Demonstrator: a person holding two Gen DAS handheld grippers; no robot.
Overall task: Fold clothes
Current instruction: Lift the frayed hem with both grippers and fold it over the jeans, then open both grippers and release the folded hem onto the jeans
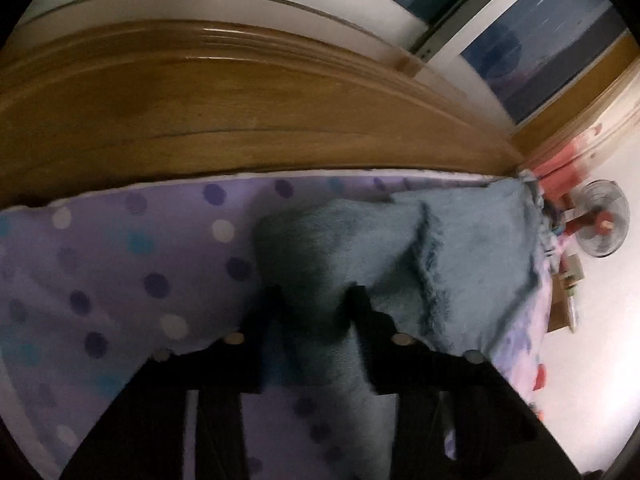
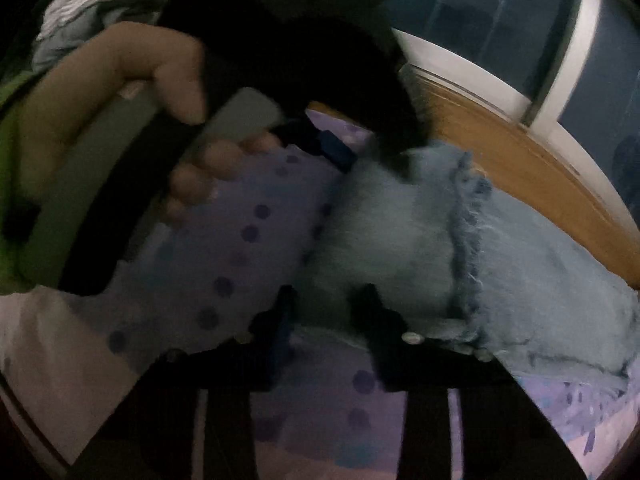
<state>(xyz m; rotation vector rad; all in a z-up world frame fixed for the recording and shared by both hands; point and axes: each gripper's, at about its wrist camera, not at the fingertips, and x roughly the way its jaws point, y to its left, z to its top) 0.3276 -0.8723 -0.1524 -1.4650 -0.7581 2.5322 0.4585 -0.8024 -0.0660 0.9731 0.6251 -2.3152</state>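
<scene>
A light blue denim garment (image 1: pixel 460 240) with a frayed hem (image 2: pixel 464 240) lies bunched on a purple polka-dot bedsheet (image 1: pixel 100 272). In the left wrist view, my left gripper (image 1: pixel 316 300) is shut on a fold of the denim, and the cloth runs down between its black fingers. In the right wrist view, my right gripper (image 2: pixel 326 300) is shut on the near edge of the same denim garment (image 2: pixel 400 248). Farther back, a person's hand (image 2: pixel 120 80) holds the left gripper (image 2: pixel 372 156), which pinches the garment's far edge.
A wooden bed board (image 1: pixel 240 120) runs along the far side of the sheet, with a dark window (image 2: pixel 500 20) behind it. A standing fan (image 1: pixel 604 220) is off the bed's right end. A pile of clothes (image 2: pixel 80 0) lies at the upper left.
</scene>
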